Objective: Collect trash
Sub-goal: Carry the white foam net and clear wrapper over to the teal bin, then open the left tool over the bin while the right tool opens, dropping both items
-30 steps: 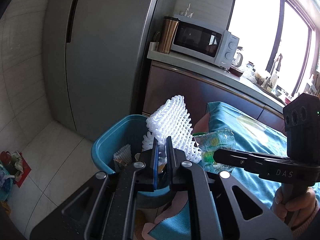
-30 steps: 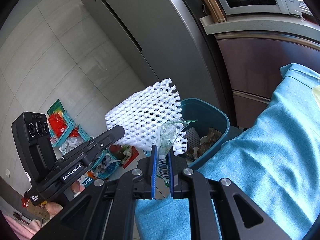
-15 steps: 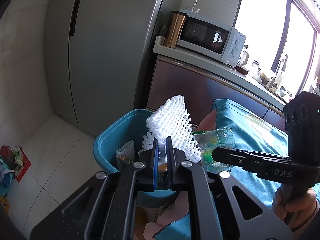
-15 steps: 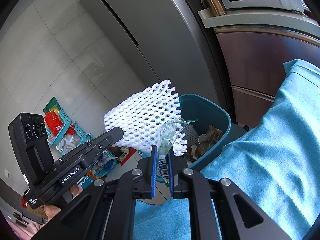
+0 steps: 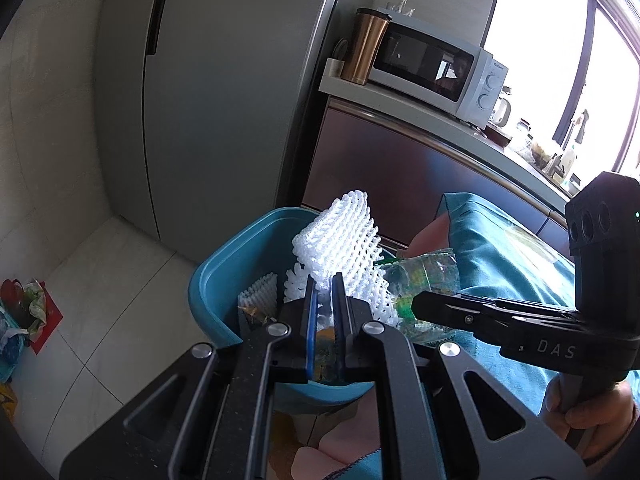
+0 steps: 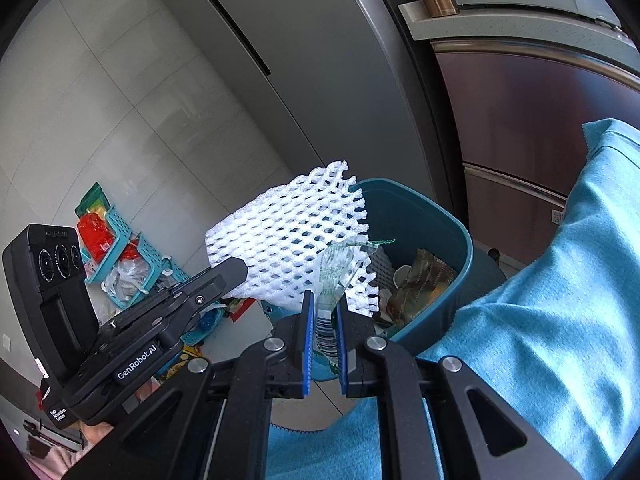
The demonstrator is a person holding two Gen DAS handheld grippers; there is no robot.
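The left gripper (image 5: pixel 324 292) has its jaws drawn narrow, pinching the lower edge of a white foam fruit net (image 5: pixel 344 240), which stands up above the fingertips over the open mouth of a teal trash bin (image 5: pixel 224 276). In the right wrist view the right gripper (image 6: pixel 323 308) is likewise closed to a narrow gap, clamping a crumpled clear plastic wrapper (image 6: pixel 340 264) with printed stripes; the wrapper pokes up just in front of the foam net and beside the bin's near rim. The two pieces of trash are touching or nearly so. Inside the bin lie another piece of white foam net (image 5: pixel 260 296) and brown crumpled wrappers (image 6: pixel 424 276). A blue cloth-covered surface (image 6: pixel 540 320) sits just right of the bin. Beyond stand a grey refrigerator (image 5: pixel 224 92), then a counter with a copper tumbler (image 5: pixel 366 48) and a white microwave (image 5: pixel 436 68).
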